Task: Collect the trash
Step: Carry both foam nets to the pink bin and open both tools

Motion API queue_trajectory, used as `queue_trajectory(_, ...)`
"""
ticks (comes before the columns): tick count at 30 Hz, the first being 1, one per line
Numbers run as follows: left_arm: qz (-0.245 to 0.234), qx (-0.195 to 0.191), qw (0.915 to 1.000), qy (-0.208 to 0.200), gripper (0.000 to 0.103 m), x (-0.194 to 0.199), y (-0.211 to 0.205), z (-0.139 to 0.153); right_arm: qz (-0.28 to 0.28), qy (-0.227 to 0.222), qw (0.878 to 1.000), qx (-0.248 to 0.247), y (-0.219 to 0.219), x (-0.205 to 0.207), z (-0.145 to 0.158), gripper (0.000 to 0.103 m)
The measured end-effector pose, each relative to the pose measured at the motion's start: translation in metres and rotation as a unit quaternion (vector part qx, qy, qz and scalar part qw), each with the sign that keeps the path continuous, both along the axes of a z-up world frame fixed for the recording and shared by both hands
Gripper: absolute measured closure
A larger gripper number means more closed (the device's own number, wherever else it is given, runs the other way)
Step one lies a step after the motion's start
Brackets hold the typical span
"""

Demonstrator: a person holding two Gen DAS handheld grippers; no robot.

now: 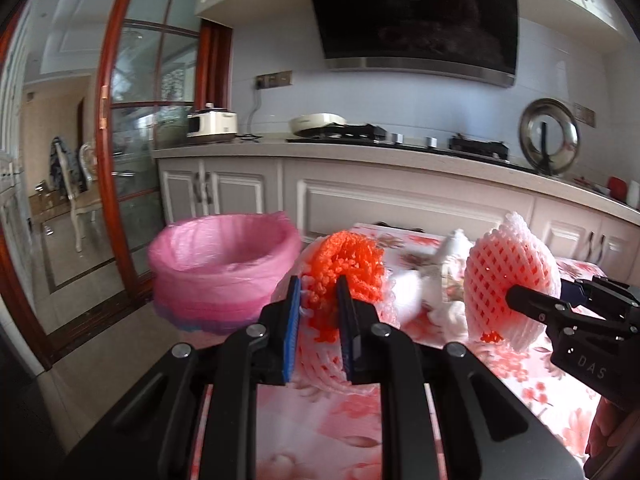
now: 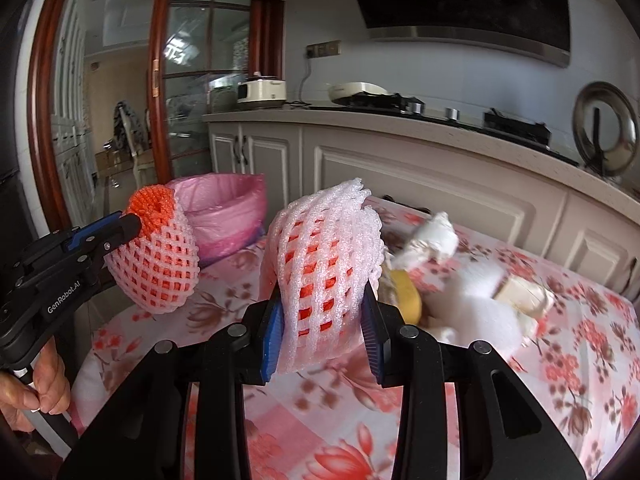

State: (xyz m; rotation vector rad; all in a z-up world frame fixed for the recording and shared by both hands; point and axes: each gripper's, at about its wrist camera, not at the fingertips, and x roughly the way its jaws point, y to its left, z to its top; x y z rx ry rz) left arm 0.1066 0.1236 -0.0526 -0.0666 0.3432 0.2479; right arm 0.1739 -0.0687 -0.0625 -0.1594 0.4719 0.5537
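Foam fruit nets are riding clamped in your left gripper (image 1: 318,300) and right gripper (image 2: 324,312), lifted off the table because the pink-lined bin (image 1: 224,264) is waiting ahead-left.

Soft daylight fills both views, brightest through the glass door (image 1: 152,120) at far left, which carries pale reflections. Motion blur smears the pink bin (image 1: 224,268) and the white scraps (image 2: 472,292). Fisheye bending curves the counter (image 1: 400,152); corners go black.
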Motion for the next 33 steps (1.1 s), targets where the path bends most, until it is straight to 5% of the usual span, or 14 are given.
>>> queue_trajectory(19,0.108,0.028,0.9937,-0.012,0.086,0.069,0.128,0.040,0.129,0.016,0.991,0.025,0.171,0.118,0.033,0.068)
queue_trajectory(33,0.122,-0.027,0.9918,0.029,0.083,0.168,0.219,0.003,0.162,0.065,0.984,0.025,0.249,0.197,-0.001,0.063)
